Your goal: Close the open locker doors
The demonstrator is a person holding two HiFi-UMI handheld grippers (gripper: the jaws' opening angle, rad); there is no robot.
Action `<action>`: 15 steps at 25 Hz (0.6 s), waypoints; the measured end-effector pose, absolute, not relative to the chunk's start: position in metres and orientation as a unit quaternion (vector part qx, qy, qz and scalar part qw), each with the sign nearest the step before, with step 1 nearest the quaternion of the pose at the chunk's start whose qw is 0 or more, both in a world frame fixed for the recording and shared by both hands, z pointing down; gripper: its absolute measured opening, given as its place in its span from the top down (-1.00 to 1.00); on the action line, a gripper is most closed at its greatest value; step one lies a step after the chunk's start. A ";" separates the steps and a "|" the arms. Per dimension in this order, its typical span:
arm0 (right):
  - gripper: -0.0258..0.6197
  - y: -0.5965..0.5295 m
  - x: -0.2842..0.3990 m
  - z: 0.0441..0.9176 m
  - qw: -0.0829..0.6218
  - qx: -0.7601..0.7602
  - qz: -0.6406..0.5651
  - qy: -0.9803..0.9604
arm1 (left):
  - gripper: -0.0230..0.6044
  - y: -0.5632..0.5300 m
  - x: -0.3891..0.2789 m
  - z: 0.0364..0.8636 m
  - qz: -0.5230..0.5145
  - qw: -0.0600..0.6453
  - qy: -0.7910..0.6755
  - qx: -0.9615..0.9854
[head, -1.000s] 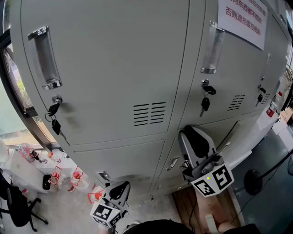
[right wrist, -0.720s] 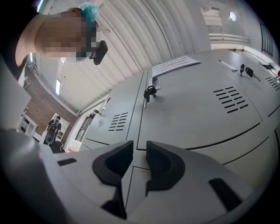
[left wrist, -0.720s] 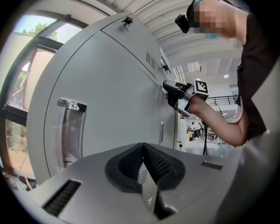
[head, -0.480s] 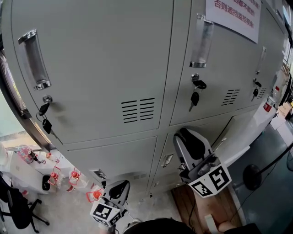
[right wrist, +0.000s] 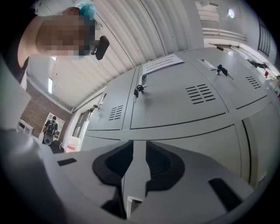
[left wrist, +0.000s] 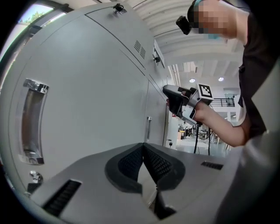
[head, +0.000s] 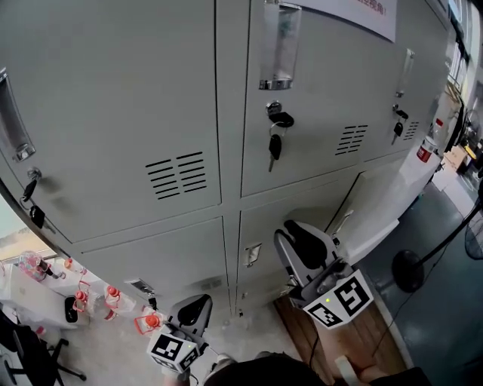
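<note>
Lower-right locker door (head: 381, 215) seems ajar, just beyond the right gripper (head: 302, 245), jaws slightly parted, empty; left gripper (head: 195, 310) closed on nothing. Light, stiff sheet steel: likely best pushed flat-on near its free edge

The notice (head: 371, 12) on an upper locker door (head: 317, 98) carries red print, cut off by the frame edge and unreadable. In the right gripper view it's too small to read.
</note>
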State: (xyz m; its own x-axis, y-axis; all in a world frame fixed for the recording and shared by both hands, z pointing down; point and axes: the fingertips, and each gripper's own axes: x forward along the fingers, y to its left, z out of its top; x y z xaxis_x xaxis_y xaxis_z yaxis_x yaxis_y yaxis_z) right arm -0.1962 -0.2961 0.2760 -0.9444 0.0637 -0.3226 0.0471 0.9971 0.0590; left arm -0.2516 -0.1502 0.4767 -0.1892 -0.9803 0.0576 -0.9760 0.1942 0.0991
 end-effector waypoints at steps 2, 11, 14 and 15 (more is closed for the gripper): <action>0.64 -0.304 -0.188 0.286 0.155 0.019 0.019 0.987 | 0.90 -0.160 -0.245 0.477 -0.019 0.055 -0.764 0.642; 0.64 -0.324 -0.151 0.334 0.114 -0.012 -0.003 0.993 | 0.90 -0.201 -0.216 0.484 -0.014 0.066 -0.731 0.679; 0.64 -0.330 -0.139 0.352 0.101 -0.023 -0.017 0.994 | 0.90 -0.212 -0.208 0.482 -0.009 0.066 -0.724 0.687; 0.64 -0.331 -0.135 0.358 0.097 -0.027 -0.021 0.995 | 0.90 -0.216 -0.205 0.482 -0.007 0.065 -0.721 0.690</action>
